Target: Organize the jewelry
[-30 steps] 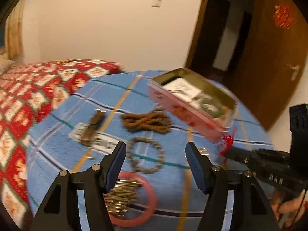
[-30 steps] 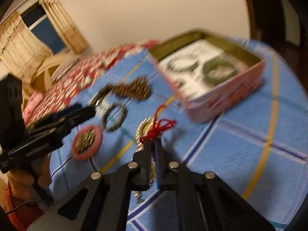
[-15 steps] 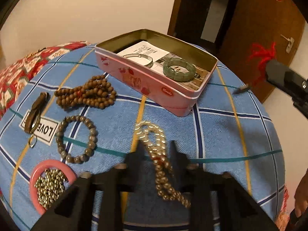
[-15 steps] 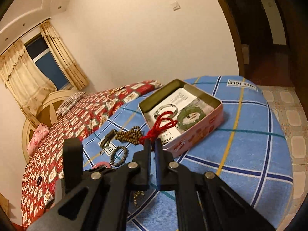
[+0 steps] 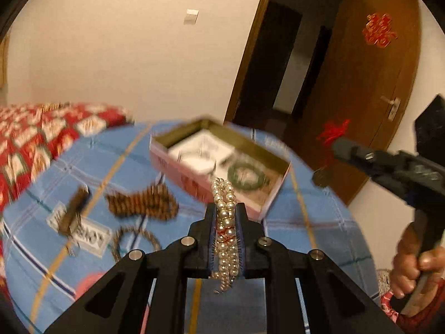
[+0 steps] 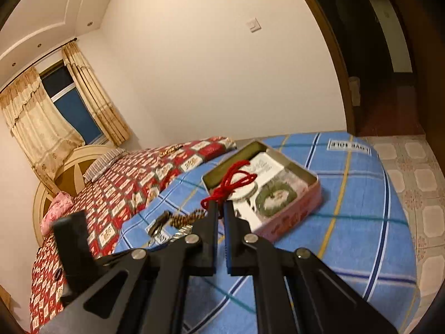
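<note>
My left gripper [image 5: 225, 207] is shut on a pearl bead strand [image 5: 225, 222], lifted above the blue cloth, just short of the pink tin [image 5: 194, 178]. The tin holds a white card and a green bangle [image 5: 246, 176]. My right gripper [image 6: 221, 204] is shut on a red cord [image 6: 232, 182] and hangs in the air above the tin [image 6: 294, 214]; a small dark pendant [image 5: 321, 179] dangles from the cord in the left wrist view. The bangle also shows in the right wrist view [image 6: 275, 197].
On the blue checked cloth [image 5: 306, 236] lie a brown bead pile [image 5: 141, 201], a brown bead bracelet [image 5: 136, 236], a dark clasp piece [image 5: 73, 208] and a pink ring [image 5: 86, 286]. A red patterned bed [image 6: 111, 194] is on the left, a wooden door [image 5: 375, 83] on the right.
My left gripper has closed on the pearl strand and lifted it off the cloth toward the tin. My right gripper with the red cord has stayed raised over the tin.
</note>
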Available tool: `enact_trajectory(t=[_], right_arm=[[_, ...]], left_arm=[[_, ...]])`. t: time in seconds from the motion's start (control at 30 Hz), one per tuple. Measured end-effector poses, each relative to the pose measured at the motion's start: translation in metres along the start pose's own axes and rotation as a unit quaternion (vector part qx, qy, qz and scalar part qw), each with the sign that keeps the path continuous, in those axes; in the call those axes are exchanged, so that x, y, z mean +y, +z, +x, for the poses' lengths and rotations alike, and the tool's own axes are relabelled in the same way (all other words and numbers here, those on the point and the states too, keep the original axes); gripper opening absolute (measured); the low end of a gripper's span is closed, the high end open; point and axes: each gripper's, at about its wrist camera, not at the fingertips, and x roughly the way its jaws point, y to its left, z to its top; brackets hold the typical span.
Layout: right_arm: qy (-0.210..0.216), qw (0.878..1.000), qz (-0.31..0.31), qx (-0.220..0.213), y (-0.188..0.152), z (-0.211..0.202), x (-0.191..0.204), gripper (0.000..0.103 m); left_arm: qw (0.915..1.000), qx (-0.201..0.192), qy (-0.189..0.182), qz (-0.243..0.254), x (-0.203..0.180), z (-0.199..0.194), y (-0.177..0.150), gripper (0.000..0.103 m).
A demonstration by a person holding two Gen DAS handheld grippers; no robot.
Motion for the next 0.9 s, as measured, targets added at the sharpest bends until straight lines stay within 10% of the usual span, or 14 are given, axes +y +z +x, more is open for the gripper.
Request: enact_trajectory(t=[0.3, 0.8, 0.9], right_arm=[[0.021, 0.999, 0.026, -0.021, 0.043, 0.034, -0.018, 0.008], [-0.018, 0.997, 0.054, 0.057, 0.044, 0.151, -0.057, 0.011], [-0.01, 0.997, 0.055, 0.056, 0.043, 0.155, -0.061, 0.017]], left_arm=[[0.9992, -0.038, 0.009, 0.006, -0.003, 0.037, 0.058, 0.012], [0.9973, 0.012, 0.07, -0.019, 0.026, 0.161, 0.094, 0.013], [0.9962, 0.018, 0.079, -0.032, 0.03, 0.164, 0.097, 0.043]])
